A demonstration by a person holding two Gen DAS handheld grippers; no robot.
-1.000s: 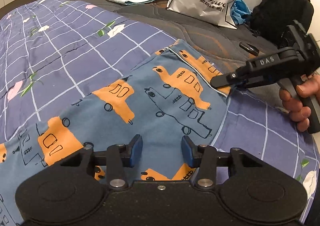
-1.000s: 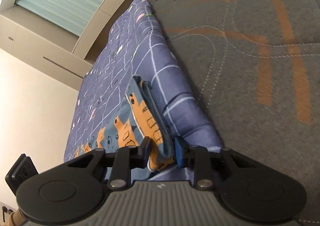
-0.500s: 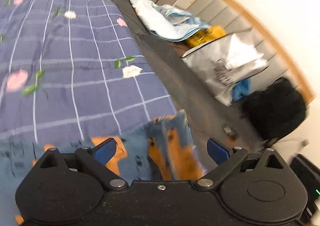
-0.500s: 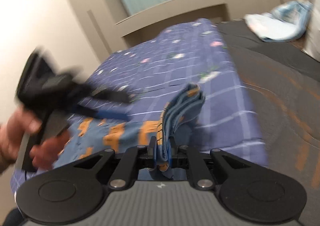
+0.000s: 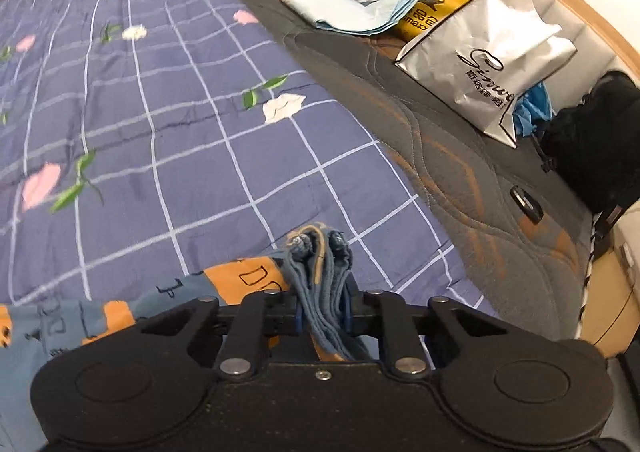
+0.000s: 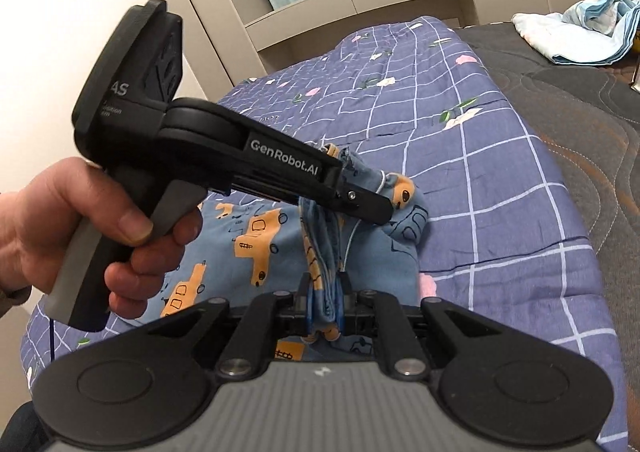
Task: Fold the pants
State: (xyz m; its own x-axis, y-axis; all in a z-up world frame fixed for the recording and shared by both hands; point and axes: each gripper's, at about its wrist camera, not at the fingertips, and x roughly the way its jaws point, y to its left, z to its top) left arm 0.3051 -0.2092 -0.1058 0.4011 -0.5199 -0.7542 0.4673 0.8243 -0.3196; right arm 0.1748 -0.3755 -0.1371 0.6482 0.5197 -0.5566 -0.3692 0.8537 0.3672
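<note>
The pants (image 6: pixel 256 240) are blue with orange vehicle prints and lie on a purple checked quilt (image 6: pixel 480 179). A person's hand (image 6: pixel 48 219) holds my left gripper (image 6: pixel 372 207), whose jaws are closing on a bunched edge of the pants, lifted off the quilt. In the left wrist view that bunch (image 5: pixel 320 256) sticks up between the pads of the left gripper (image 5: pixel 324 316). My right gripper (image 6: pixel 325 308) is shut on a neighbouring bunch of the same edge, just below and in front of the left one. The rest of the pants trails down to the quilt.
A dark quilted mattress (image 5: pixel 460 179) lies to the right of the quilt. On it are a light blue cloth pile (image 5: pixel 344 3), a white shopping bag (image 5: pixel 492 63), a black backpack (image 5: pixel 592 143) and a small black device (image 5: pixel 527 203). Cabinets and a window stand behind.
The left gripper opened wide, then closed on the pants' edge and lifted it. The right gripper rolled upright, rose with its bunch of fabric and now sits close to the left one.
</note>
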